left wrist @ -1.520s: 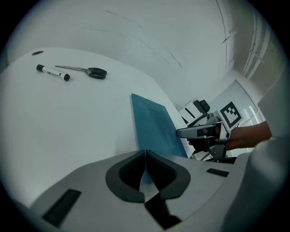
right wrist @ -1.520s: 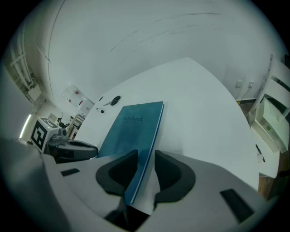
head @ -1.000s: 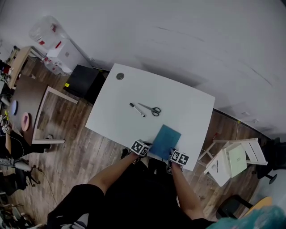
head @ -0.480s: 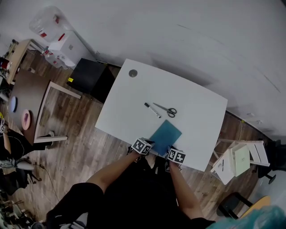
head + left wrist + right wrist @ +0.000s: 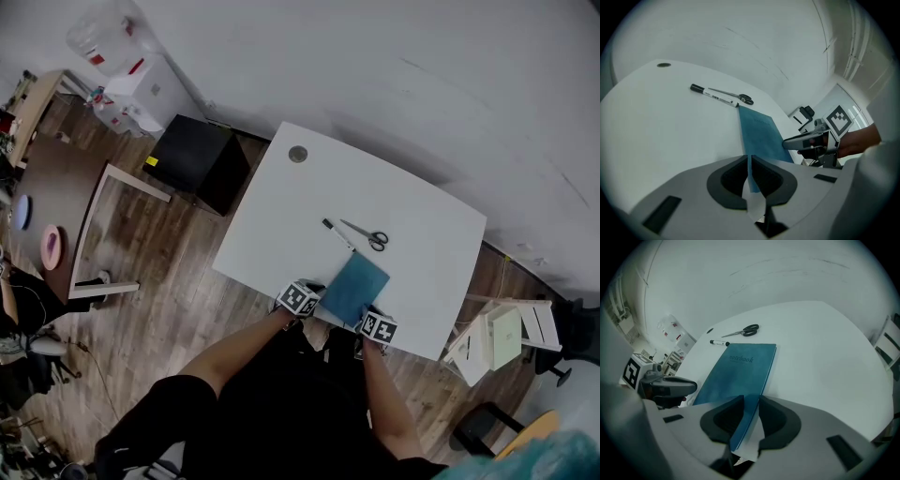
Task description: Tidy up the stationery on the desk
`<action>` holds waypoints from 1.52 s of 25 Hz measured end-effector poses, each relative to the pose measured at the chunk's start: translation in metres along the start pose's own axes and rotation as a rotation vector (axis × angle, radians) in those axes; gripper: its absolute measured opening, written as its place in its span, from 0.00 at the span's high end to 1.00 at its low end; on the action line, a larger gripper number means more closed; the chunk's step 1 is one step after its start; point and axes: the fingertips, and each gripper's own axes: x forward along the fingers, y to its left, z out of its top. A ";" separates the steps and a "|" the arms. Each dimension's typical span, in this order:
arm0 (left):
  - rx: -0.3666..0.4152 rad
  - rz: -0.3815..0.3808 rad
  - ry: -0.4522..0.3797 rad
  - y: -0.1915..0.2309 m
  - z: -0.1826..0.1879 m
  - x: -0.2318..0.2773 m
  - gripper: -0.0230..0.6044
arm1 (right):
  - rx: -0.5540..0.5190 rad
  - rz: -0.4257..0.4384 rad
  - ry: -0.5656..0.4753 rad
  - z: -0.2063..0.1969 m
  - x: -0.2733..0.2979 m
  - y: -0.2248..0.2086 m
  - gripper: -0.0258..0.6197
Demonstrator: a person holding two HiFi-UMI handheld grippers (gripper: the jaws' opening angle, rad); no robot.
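Note:
A teal notebook (image 5: 353, 288) lies at the near edge of the white desk (image 5: 281, 216). My left gripper (image 5: 314, 292) is shut on the notebook's near left edge. My right gripper (image 5: 367, 317) is shut on its near right corner. In the left gripper view a thin blue edge of the notebook (image 5: 759, 133) runs between the closed jaws of the left gripper (image 5: 749, 162). In the right gripper view the notebook (image 5: 745, 364) is clamped by its thickness in the right gripper (image 5: 751, 401). A black-capped marker (image 5: 337, 233) and scissors (image 5: 370, 236) lie just beyond the notebook's far edge.
A round cable hole (image 5: 298, 154) sits at the desk's far left corner. On the floor are a black box (image 5: 192, 159) left of the desk, a wooden frame (image 5: 103, 234) further left, and white folding furniture (image 5: 497, 337) at the right.
Both grippers have slid the notebook leftward along the desk's near edge. Its far corner now lies closer to the marker and scissors. The head view has shifted as well.

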 end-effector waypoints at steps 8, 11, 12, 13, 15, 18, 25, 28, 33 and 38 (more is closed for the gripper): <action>-0.021 -0.042 0.013 -0.010 -0.006 0.004 0.93 | 0.129 0.011 -0.051 -0.003 0.000 -0.003 0.81; 0.008 -0.060 0.048 -0.015 -0.016 0.001 0.93 | 0.132 -0.009 -0.053 -0.004 -0.001 -0.004 0.81; 0.021 -0.067 0.058 -0.017 -0.019 0.001 0.93 | 0.136 -0.013 -0.054 -0.004 -0.002 -0.004 0.81; 0.029 -0.074 0.064 -0.018 -0.021 0.000 0.93 | 0.141 -0.016 -0.057 -0.004 -0.002 -0.004 0.81; 0.028 -0.088 0.068 -0.019 -0.022 0.000 0.93 | 0.145 -0.026 -0.064 -0.003 -0.002 -0.004 0.81; 0.029 -0.101 0.071 -0.016 -0.022 -0.003 0.93 | 0.138 -0.044 -0.072 -0.003 -0.002 -0.001 0.81; 0.028 -0.076 0.022 0.002 -0.006 -0.005 0.93 | 0.104 -0.028 -0.073 -0.004 0.000 0.002 0.81; 0.023 -0.109 0.059 -0.005 -0.008 0.002 0.90 | 0.146 0.006 -0.119 -0.003 -0.001 0.001 0.81; 0.011 -0.109 0.074 -0.008 -0.017 0.001 0.90 | 0.249 0.034 -0.144 -0.006 -0.001 0.007 0.80; 0.020 -0.110 0.085 -0.007 -0.029 -0.007 0.90 | 0.207 0.018 -0.131 -0.013 -0.001 0.014 0.80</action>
